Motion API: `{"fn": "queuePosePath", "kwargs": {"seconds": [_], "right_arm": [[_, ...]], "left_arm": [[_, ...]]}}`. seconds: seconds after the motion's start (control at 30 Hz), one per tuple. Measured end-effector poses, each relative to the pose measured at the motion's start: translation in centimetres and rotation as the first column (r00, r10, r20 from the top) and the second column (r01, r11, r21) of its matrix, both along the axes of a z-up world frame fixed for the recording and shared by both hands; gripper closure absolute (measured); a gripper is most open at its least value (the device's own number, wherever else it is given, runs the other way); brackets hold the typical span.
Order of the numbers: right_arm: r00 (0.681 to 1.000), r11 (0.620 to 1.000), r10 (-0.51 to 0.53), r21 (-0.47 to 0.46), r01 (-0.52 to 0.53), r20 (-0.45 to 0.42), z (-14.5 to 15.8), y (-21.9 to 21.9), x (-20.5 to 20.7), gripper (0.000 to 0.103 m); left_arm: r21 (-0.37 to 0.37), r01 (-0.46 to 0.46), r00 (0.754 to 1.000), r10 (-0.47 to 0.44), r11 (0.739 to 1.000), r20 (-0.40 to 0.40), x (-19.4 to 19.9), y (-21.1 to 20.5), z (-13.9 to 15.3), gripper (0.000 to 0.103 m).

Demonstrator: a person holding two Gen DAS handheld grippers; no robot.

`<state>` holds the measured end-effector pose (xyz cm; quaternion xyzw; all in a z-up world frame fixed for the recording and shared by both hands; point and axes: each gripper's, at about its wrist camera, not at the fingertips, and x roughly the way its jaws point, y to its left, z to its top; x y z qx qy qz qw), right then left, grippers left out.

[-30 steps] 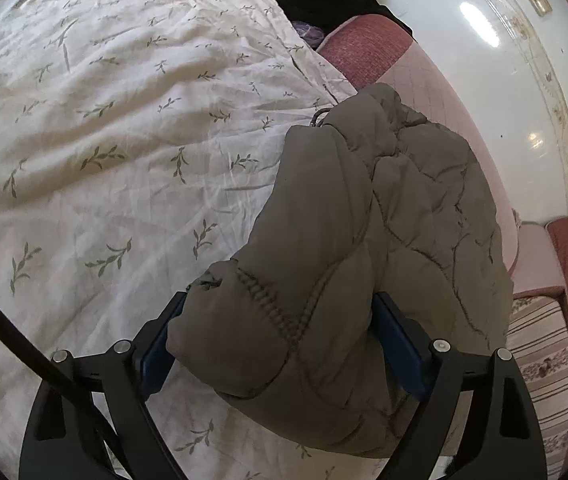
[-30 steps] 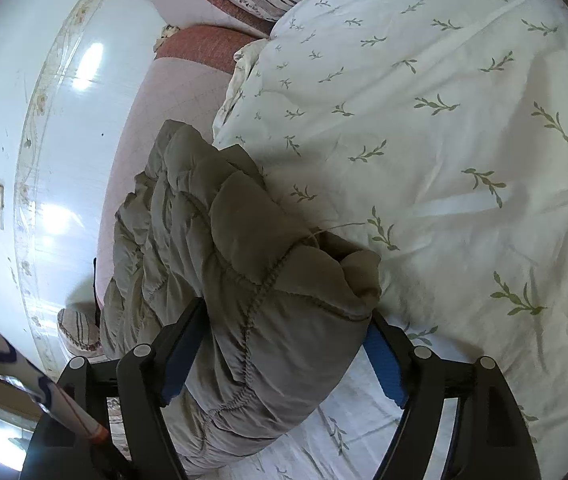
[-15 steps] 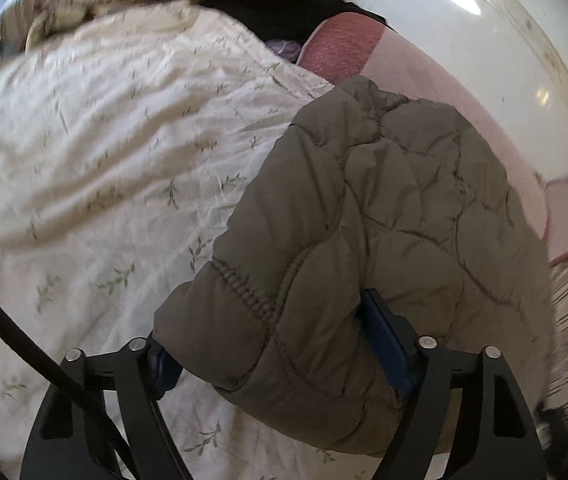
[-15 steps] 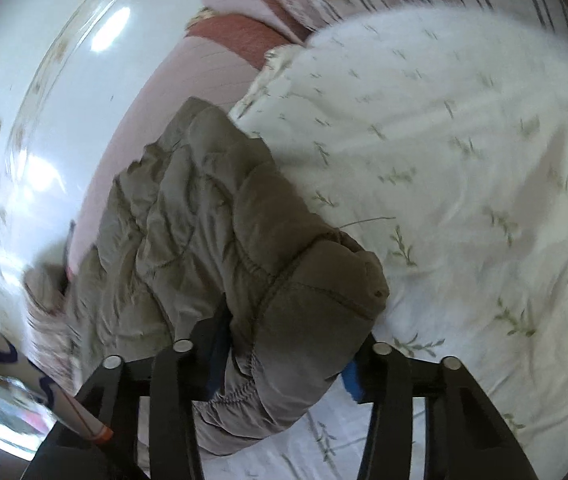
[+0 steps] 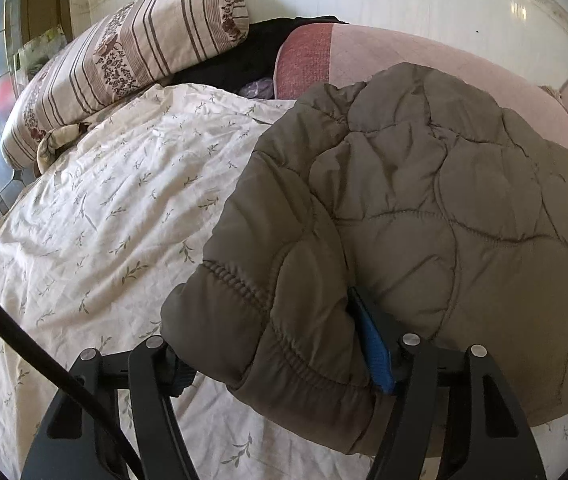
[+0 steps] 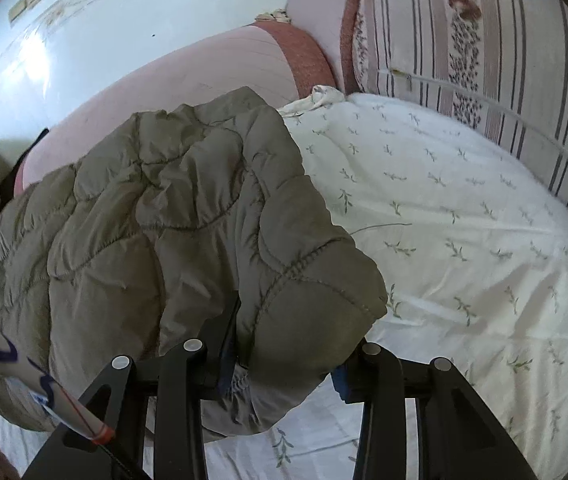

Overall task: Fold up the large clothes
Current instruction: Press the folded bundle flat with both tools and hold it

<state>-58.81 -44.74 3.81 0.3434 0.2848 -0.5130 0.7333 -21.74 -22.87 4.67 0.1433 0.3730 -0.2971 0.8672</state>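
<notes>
A grey-brown quilted puffer jacket (image 5: pixel 424 216) lies across the bed's white leaf-print cover (image 5: pixel 116 216). My left gripper (image 5: pixel 280 344) is shut on one elastic-hemmed corner of the jacket and holds it above the cover. My right gripper (image 6: pixel 288 344) is shut on the opposite corner of the jacket (image 6: pixel 156 232), which hangs between both grippers. The far end of the jacket rests near the pink headboard cushion (image 5: pixel 424 56). Most of each finger is hidden by the padding.
A striped bolster pillow (image 5: pixel 124 56) and dark clothes (image 5: pixel 244 56) lie at the bed's far left. Another striped pillow (image 6: pixel 484 48) stands at the right. A glossy white tiled wall (image 6: pixel 84 20) runs behind the pink cushions (image 6: pixel 204 88). The white cover (image 6: pixel 464 240) spreads beside the jacket.
Both grippers have lifted and tilted up with the jacket corners in them; the views now show the pillows and wall. The grip on the jacket has tightened.
</notes>
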Motion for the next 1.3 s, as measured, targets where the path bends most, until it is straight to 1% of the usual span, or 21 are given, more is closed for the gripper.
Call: {"fn": "queuePosePath", "kwargs": {"seconds": [0.17,0.33,0.63,0.9,1.3], "right_arm": [[0.999,1.000,0.009,-0.020,-0.010,-0.040,0.1,0.2,0.6,0.062],[0.998,0.999,0.012,-0.029,-0.014,-0.058,0.1,0.2,0.8,0.062],[0.994,0.998,0.025,-0.054,-0.030,-0.104,0.3,0.5,1.2,0.062],[0.990,0.997,0.033,-0.070,-0.043,-0.136,0.4,0.7,1.6,0.062],[0.987,0.995,0.042,-0.079,-0.055,-0.155,0.4,0.8,1.7,0.062]], "left_arm": [[0.010,-0.003,1.000,0.003,1.000,0.018,-0.2,-0.3,0.0,0.036],[0.037,-0.004,0.998,0.001,0.999,0.068,-1.1,-0.8,0.1,0.036],[0.038,-0.004,0.997,0.001,0.999,0.073,-1.3,-0.7,0.1,0.036],[0.047,-0.004,0.995,-0.001,0.999,0.095,-1.5,-0.7,0.0,0.036],[0.050,-0.004,0.994,-0.001,0.999,0.107,-1.7,-0.7,-0.1,0.036]]}}
